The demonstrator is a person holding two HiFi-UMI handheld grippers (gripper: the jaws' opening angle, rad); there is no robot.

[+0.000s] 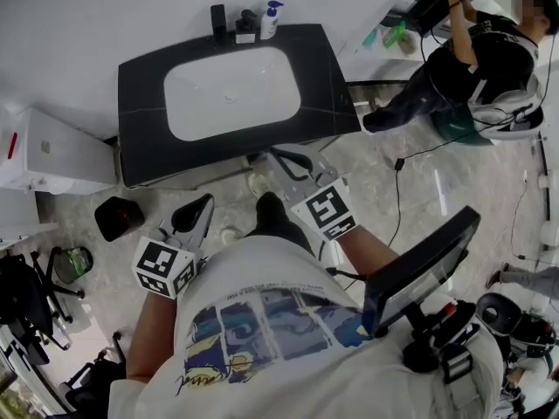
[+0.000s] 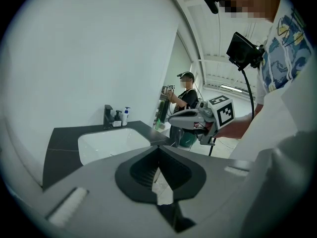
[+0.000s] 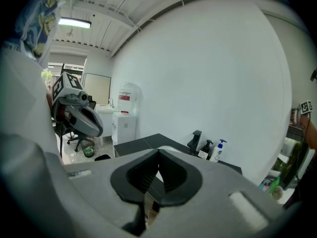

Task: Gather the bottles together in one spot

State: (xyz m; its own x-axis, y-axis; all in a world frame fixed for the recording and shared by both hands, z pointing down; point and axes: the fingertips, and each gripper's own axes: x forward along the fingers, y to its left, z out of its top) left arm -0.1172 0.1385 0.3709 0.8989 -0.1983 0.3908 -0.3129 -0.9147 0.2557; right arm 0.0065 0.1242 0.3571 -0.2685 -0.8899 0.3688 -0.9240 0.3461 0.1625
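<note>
Upright white bottle (image 1: pixel 270 22) beside dark bottle (image 1: pixel 246 28)

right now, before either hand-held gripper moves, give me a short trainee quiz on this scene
1. True or false: the left hand-held gripper is shut on a bottle.
2. The white pump bottle stands: A in the sink basin; B at the back of the black counter, beside the faucet; C on the floor.
3. How many pump bottles are on the counter?
Key: 1 false, its jaws are shut on nothing. 2 B. 3 two, the white one and a dark pump bottle.
</note>
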